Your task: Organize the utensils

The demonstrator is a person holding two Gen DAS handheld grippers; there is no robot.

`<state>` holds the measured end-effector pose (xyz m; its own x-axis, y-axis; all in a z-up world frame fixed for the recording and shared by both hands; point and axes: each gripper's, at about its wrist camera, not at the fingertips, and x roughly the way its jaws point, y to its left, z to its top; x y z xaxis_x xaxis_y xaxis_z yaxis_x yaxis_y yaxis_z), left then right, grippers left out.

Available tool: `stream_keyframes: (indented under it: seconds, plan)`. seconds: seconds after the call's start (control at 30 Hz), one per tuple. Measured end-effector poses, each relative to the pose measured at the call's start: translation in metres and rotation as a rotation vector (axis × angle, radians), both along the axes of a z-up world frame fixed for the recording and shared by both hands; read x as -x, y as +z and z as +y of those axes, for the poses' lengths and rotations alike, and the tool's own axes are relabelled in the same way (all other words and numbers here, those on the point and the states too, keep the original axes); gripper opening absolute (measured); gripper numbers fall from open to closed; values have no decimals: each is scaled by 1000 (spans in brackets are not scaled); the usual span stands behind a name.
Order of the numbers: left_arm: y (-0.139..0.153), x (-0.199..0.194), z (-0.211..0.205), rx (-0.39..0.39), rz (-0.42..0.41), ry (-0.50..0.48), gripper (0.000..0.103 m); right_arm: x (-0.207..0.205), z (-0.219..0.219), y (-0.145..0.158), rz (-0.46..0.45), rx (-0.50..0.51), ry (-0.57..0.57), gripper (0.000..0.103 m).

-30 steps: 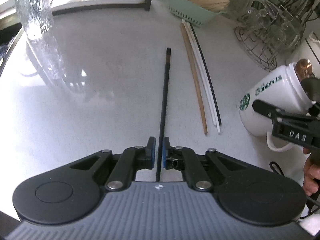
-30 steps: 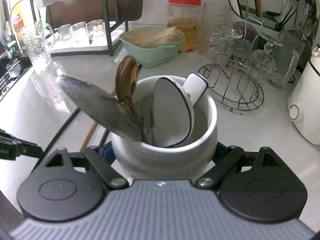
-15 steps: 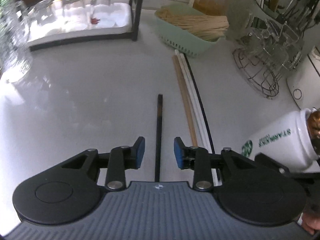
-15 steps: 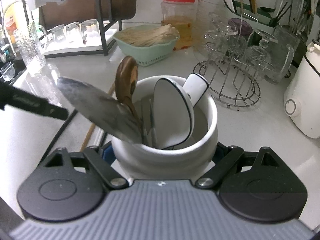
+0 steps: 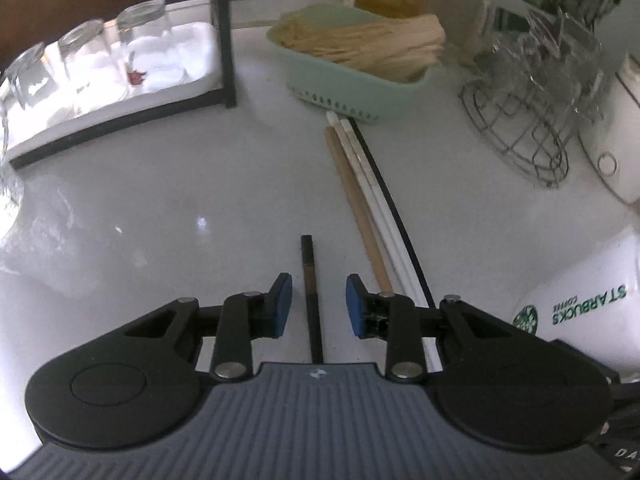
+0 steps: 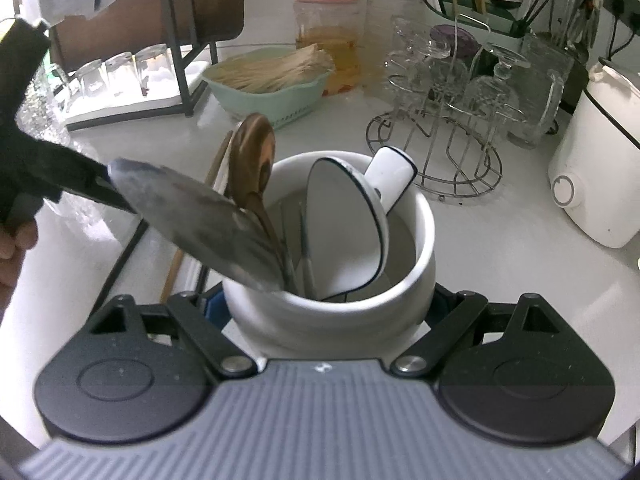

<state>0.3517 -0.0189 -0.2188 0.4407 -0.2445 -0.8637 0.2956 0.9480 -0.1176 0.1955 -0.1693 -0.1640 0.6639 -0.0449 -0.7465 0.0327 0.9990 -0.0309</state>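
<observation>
Two hand-held grippers, black and grey

The left gripper [image 5: 316, 304] has a grey ribbed body with a small white mark at its front edge, two round black discs at the sides, black jointed links with silver screws, and blue pads [image 5: 282, 304] on the fingers. The right gripper [image 6: 328, 304] has the same build: a grey ribbed plate, black discs, silver screws, and a little blue visible at the left finger. A black part at the edge carries white letters.
</observation>
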Motion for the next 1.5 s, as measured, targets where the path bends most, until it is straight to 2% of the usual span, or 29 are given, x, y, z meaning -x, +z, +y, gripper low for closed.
stream_keyframes:
  seconds: [0.13,0.23,0.33,0.47,0.57,0.67,0.8,1.0,1.3,1.4,1.5]
  plan:
    - [-1,-4,-5,-31,12,-4,33,0,0,0,-3,1,1,92]
    - [1,-13,-7,-37,58,35,32,2,0,0,-11,-2,0,92]
    - [1,-22,-6,-42,81,71,21,2,0,-1,-20,-2,0,92]
    - [1,-30,-8,-75,95,56,8,4,0,0,-27,-2,0,92]
    - [1,-31,-10,-104,74,23,7,5,0,-1,-33,1,5,92]
    - [2,-30,-8,-102,85,26,7,4,1,0,-30,2,3,92]
    - [20,-19,-4,-79,57,24,7,4,1,0,-27,3,0,92]
    - [61,-2,9,37,2,63,6,1,1,1,-6,8,2,92]
    - [114,27,11,184,-81,46,6,-3,0,1,15,4,8,92]
    - [125,36,8,213,-99,60,6,-4,-5,0,21,-8,33,92]
    - [137,49,1,209,-122,57,6,-6,-11,-1,27,-41,59,91]
